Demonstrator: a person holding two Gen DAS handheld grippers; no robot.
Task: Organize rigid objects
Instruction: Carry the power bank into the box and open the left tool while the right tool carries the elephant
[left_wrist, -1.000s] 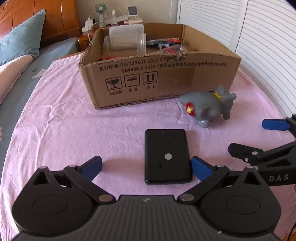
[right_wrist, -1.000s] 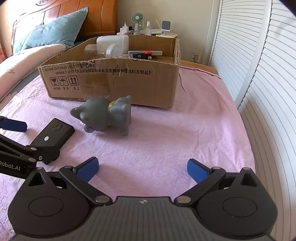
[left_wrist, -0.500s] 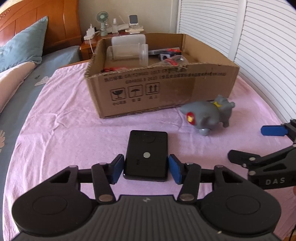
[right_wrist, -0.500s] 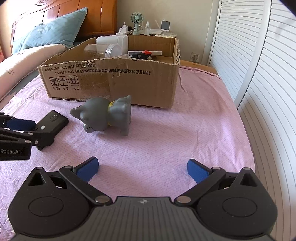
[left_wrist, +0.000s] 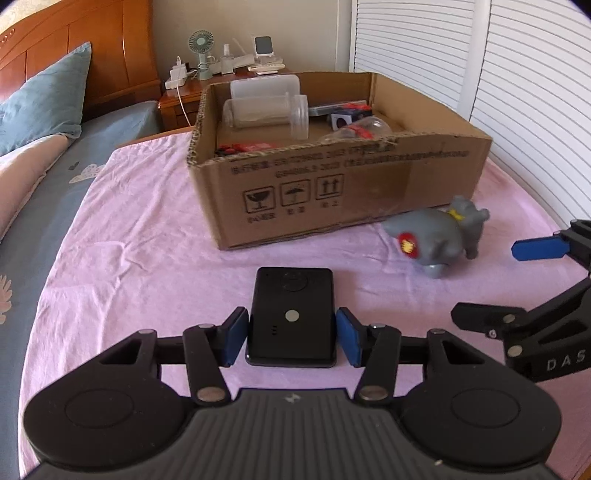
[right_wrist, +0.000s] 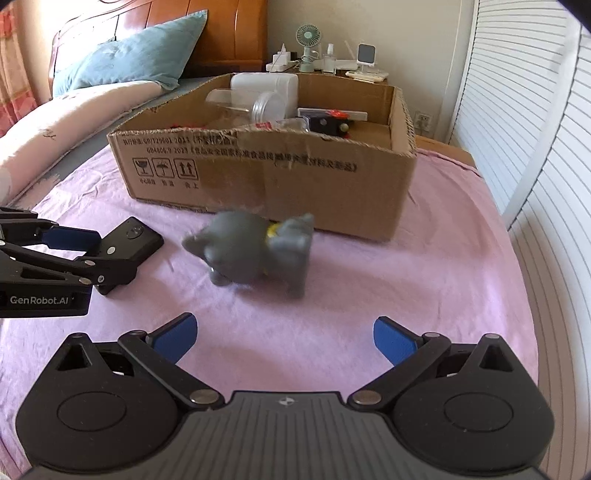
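Note:
My left gripper (left_wrist: 291, 338) is shut on a flat black device (left_wrist: 293, 314), its blue pads pressed on both long sides, and holds it just above the purple sheet. It also shows in the right wrist view (right_wrist: 129, 240). A grey toy animal (right_wrist: 258, 253) stands in front of the cardboard box (right_wrist: 280, 177); it also shows in the left wrist view (left_wrist: 437, 232). My right gripper (right_wrist: 282, 334) is open and empty, a short way in front of the toy. The box (left_wrist: 343, 184) holds clear jars, a white container and small items.
A purple sheet (right_wrist: 424, 288) covers the bed. A blue pillow (right_wrist: 129, 59) and wooden headboard lie at the back left. A nightstand (left_wrist: 221, 74) with a fan and chargers stands behind the box. White slatted doors (right_wrist: 535, 147) run along the right.
My left gripper closed on the black device and raised it slightly toward the box. My right gripper moved forward toward the grey toy, still open.

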